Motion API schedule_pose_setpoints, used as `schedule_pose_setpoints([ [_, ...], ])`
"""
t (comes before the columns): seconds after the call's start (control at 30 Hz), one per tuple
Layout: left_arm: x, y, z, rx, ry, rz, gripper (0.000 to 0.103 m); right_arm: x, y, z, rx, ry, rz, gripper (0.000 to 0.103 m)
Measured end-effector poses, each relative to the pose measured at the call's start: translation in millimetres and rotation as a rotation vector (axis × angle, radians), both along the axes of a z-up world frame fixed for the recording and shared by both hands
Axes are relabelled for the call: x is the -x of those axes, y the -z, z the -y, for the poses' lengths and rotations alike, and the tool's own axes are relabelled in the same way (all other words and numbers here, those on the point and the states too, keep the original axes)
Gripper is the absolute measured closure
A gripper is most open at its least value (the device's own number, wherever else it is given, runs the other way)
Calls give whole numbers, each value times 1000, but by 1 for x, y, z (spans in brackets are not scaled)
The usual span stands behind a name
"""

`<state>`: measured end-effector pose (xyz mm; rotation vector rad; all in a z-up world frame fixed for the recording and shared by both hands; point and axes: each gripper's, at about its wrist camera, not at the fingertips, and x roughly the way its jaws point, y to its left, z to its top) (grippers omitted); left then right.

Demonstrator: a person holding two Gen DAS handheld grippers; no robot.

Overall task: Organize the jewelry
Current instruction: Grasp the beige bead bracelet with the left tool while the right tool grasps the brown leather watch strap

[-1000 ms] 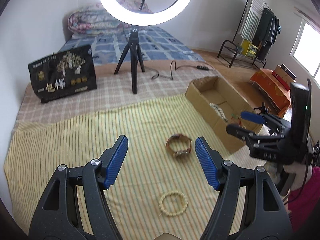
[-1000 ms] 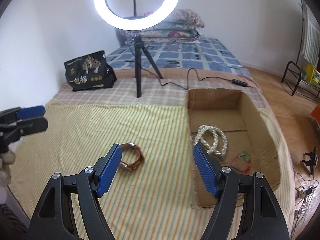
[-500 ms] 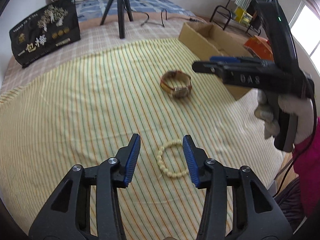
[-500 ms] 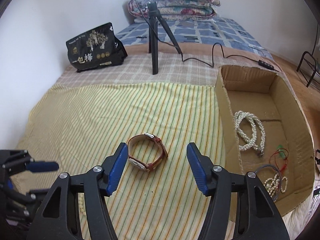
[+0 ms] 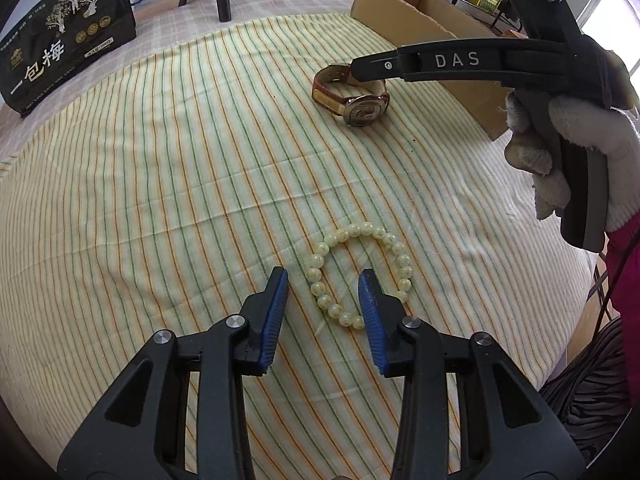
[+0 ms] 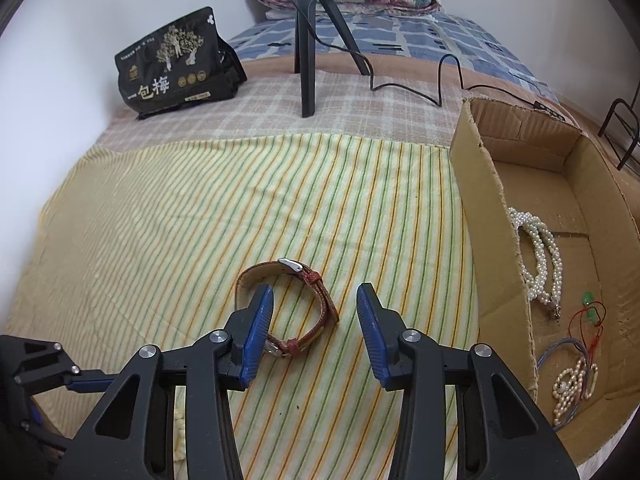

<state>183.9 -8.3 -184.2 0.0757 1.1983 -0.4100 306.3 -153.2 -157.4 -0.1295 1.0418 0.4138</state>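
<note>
A pale bead bracelet (image 5: 360, 274) lies on the striped yellow cloth (image 5: 160, 184). My left gripper (image 5: 323, 280) is open and low over it, its jaws straddling the bracelet's left side. A brown leather watch (image 6: 304, 304) lies further along the cloth; it also shows in the left wrist view (image 5: 352, 96). My right gripper (image 6: 314, 294) is open, its jaws on either side of the watch, the left pad hiding part of the strap. In the left wrist view the right gripper's tips are hidden at the watch. A cardboard box (image 6: 496, 216) to the right holds pearl necklaces (image 6: 540, 256) and cords.
A black snack bag (image 6: 176, 64) and a black tripod (image 6: 306, 40) stand at the far end of the bed. A cable (image 6: 420, 84) runs behind the box. The gloved hand (image 5: 576, 160) holding the right gripper is at the right of the left wrist view.
Both grippers have come down and forward. The left one has narrowed and now straddles the bead bracelet. The right one has closed in around the watch.
</note>
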Motion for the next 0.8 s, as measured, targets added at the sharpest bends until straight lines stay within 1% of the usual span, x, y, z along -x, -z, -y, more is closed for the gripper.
schedule_pose_setpoints([
  [0.1, -1, 2, 1, -11, 5, 5, 66, -3, 7, 1, -2, 2, -15, 67],
  [0.33, -4, 8, 2, -21, 10, 9, 66, -9, 17, -3, 8, 4, -29, 67],
  [0.43, -6, 10, 3, -29, 6, 18, 71, -11, 22, -5, 17, 5, -33, 67],
  [0.5, -8, 11, 4, -38, 5, 29, 78, -13, 23, -6, 20, 6, -32, 68],
  [0.53, -9, 11, 4, -41, 3, 33, 79, -13, 23, -7, 23, 8, -31, 69],
  [0.57, -10, 12, 4, -41, 1, 34, 82, -14, 23, -7, 28, 10, -29, 73],
  [0.6, -11, 12, 5, -39, -1, 35, 87, -14, 23, -7, 34, 13, -26, 78],
  [0.67, -14, 12, 6, -44, -6, 42, 95, -14, 23, -7, 32, 17, -26, 83],
  [0.8, -12, 10, 8, -44, -15, 50, 96, -13, 22, -6, 24, 22, -24, 91],
])
